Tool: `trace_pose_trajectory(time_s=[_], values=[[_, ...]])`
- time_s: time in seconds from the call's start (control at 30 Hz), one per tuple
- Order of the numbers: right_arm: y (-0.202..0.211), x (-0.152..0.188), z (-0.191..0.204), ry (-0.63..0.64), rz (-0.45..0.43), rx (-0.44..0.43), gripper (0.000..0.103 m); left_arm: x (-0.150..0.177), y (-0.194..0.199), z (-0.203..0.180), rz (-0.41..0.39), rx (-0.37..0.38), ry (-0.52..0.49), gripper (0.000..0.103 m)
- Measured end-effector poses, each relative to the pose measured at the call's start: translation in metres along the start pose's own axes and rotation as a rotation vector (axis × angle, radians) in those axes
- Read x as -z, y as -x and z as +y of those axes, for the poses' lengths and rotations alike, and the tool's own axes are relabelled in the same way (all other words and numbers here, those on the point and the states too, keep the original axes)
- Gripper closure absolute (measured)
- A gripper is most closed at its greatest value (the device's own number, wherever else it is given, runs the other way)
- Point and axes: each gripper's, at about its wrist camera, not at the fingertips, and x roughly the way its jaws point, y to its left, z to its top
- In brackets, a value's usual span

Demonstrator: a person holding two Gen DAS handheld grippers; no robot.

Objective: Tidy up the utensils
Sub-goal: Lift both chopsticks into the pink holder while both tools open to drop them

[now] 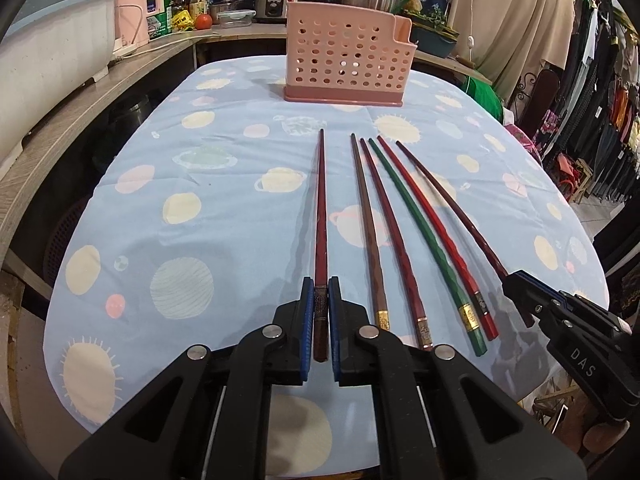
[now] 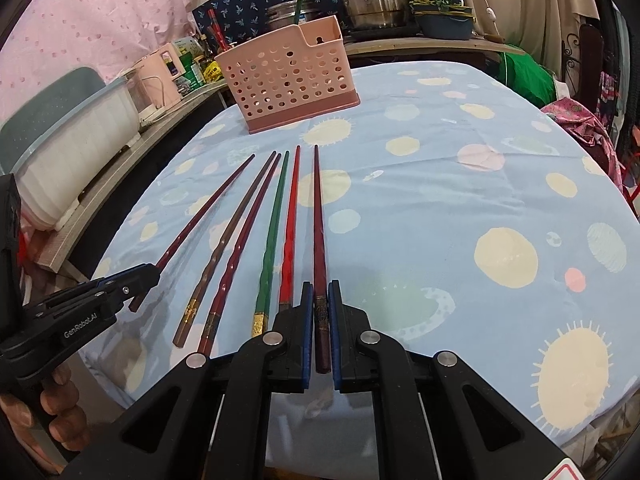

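Six chopsticks lying before the pink holder (image 1: pixel 346 56); left gripper (image 1: pixel 320 292) closing on outer dark chopstick (image 1: pixel 321 216), right gripper (image 2: pixel 320 296) clamping far-side chopstick (image 2: pixel 319 220). Next: lifting, dropping into holder.

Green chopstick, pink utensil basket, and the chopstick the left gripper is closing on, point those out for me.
green chopstick (image 1: pixel 416 224), left wrist view, middle of its shaft.
pink utensil basket (image 1: pixel 340 52), left wrist view, its perforated front wall.
dark red chopstick (image 1: pixel 321 216), left wrist view, shaft ahead of the left hand-held gripper (image 1: pixel 321 296).
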Motion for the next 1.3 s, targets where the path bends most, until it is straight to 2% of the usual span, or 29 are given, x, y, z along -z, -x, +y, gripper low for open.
trace_pose_trajectory(time_s=[0.2,0.57,1.3], values=[[0.017,-0.023,0.003,0.005,-0.042,0.0,0.096,-0.017,0.016,-0.001,-0.022,0.004,0.005,0.096],[0.049,-0.079,0.005,0.004,-0.145,0.004,0.096,-0.068,0.049,0.003,-0.102,0.007,0.021,0.096],[0.052,-0.18,0.004,-0.035,-0.258,-0.039,0.096,-0.174,0.07,0.02,-0.214,-0.023,0.058,0.096]])
